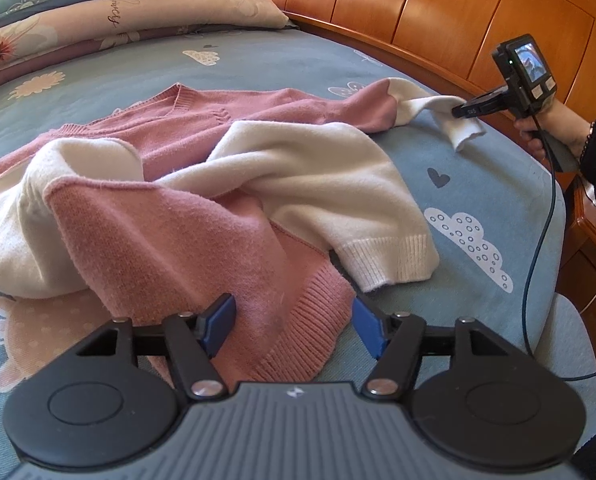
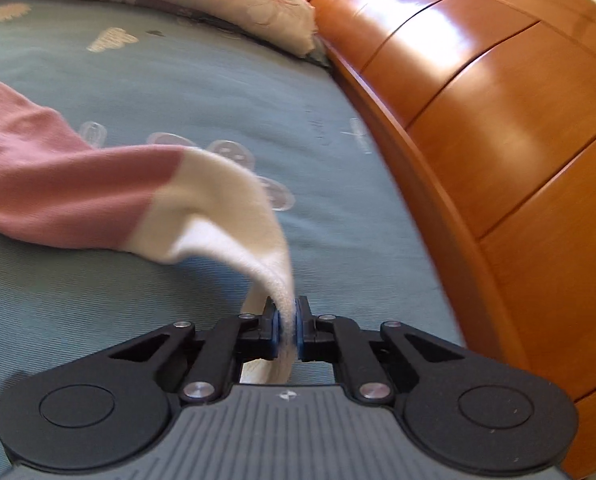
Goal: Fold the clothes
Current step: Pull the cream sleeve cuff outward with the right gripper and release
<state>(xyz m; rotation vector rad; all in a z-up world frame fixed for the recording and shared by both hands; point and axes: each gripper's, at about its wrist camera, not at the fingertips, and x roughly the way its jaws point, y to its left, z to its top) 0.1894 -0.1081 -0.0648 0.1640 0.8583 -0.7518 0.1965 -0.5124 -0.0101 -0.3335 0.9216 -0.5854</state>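
blue bedding printed with clouds and hearts covers the bed (image 1: 478, 184), with a curved wooden headboard (image 1: 438, 12) along its far edge. left tongs (image 1: 294, 324) hang released just above the sheet, their blue pads (image 1: 222, 322) spread wide on either side of the pink ribbed hem of the sweater (image 1: 186, 216), not gripping it. right tongs (image 2: 287, 330) are clenched on the white cuff of one sleeve (image 2: 218, 204), the knit pinched between the blue pads and lifted off the sheet, so the sleeve runs taut from the cuff back to its pink upper part at the left of the right wrist view, which is blurred. from the left wrist view the same right tongs (image 1: 464, 111) show near the headboard, the held cuff drooping below them, and the hand (image 1: 538, 132) grips the handle with a dark cable trailing down past the bed's edge. outward from the left tongs, the pink and white sweater lies crumpled in the middle of the bed, neckline toward the pillows, its other white sleeve bunched across the body and its ribbed white cuff resting on the sheet beside the pink hem. stacked floral pillows (image 1: 98, 20) lie at the far left against the headboard.
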